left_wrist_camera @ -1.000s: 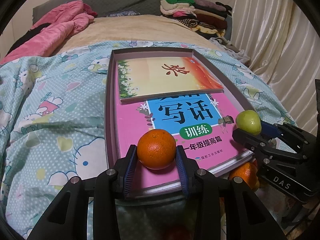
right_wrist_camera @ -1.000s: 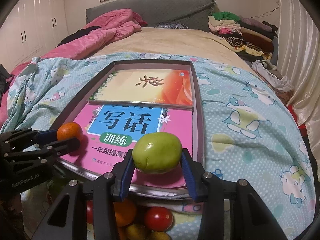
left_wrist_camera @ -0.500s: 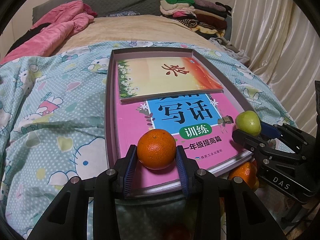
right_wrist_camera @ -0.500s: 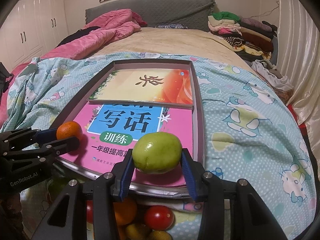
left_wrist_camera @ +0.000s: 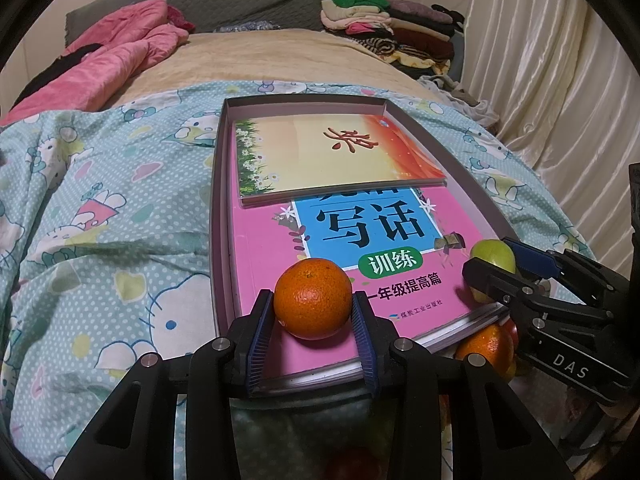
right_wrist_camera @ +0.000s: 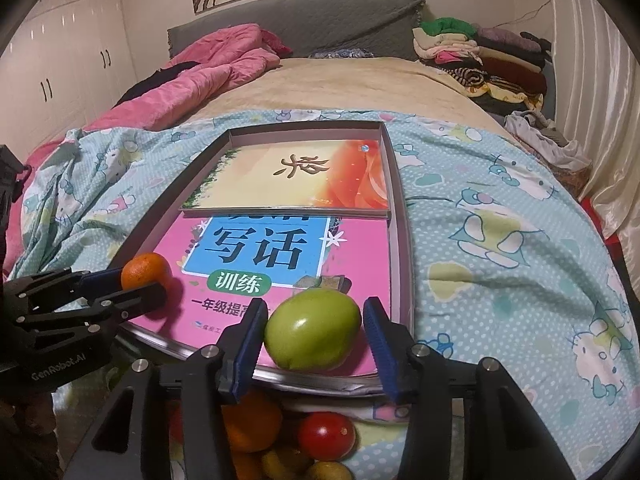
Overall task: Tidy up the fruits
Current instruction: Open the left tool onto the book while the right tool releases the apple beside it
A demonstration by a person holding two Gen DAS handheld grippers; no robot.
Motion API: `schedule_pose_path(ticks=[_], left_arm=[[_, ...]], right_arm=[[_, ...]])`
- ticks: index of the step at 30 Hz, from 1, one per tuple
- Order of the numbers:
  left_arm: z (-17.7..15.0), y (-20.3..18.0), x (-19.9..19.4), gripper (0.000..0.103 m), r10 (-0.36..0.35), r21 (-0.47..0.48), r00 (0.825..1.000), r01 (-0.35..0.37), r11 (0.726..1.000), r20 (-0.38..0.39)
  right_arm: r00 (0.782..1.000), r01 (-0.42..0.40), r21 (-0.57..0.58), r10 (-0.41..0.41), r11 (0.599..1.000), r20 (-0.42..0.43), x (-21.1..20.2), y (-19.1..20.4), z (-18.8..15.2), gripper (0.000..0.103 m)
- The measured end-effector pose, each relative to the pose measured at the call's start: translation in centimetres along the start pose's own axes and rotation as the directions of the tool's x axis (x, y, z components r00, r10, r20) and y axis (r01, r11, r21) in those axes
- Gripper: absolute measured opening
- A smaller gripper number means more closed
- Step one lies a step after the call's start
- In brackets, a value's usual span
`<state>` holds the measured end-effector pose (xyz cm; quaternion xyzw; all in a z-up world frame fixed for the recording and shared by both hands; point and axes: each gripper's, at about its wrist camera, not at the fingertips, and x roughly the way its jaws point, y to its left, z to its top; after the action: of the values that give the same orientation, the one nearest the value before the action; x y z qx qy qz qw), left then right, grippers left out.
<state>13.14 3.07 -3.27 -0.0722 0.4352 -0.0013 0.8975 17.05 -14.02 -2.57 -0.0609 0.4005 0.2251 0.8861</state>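
Observation:
My left gripper (left_wrist_camera: 313, 322) is shut on an orange (left_wrist_camera: 313, 298) over the near end of the pink book (left_wrist_camera: 280, 276) in the shallow grey box (left_wrist_camera: 216, 208). In the right wrist view the orange (right_wrist_camera: 145, 271) shows at the left. My right gripper (right_wrist_camera: 314, 340) has opened: the green fruit (right_wrist_camera: 313, 330) rests on the pink book (right_wrist_camera: 360, 256), with gaps to both pads. The green fruit (left_wrist_camera: 493, 257) also shows at the right in the left wrist view.
A yellow-orange book (right_wrist_camera: 304, 176) lies on the far half of the box. A pile of fruit lies below the grippers: an orange (right_wrist_camera: 250, 424), a red tomato (right_wrist_camera: 326, 436), yellow fruits (right_wrist_camera: 328, 472). Hello Kitty bedspread (right_wrist_camera: 500, 240) surrounds the box. Folded clothes (right_wrist_camera: 480, 56) sit far right.
My right gripper's jaws have spread and let go of the green fruit, which now sits on the pink book. The left gripper and its orange have stayed put.

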Motion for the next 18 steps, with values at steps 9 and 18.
schedule_pose_path(ticks=[9,18], left_arm=[[0.0,-0.2,-0.5,0.053,-0.01,0.002,1.0,0.01,1.0,0.016],[0.1,-0.1,-1.5,0.06,-0.023,-0.007,0.999,0.024,1.0,0.043]], right_arm=[[1.0,-0.006,0.008,0.006,1.0,0.018,-0.4,0.1,0.1,0.056],[0.999,0.005,0.022,-0.006,1.0,0.034,-0.7,-0.2,0.2,0.065]])
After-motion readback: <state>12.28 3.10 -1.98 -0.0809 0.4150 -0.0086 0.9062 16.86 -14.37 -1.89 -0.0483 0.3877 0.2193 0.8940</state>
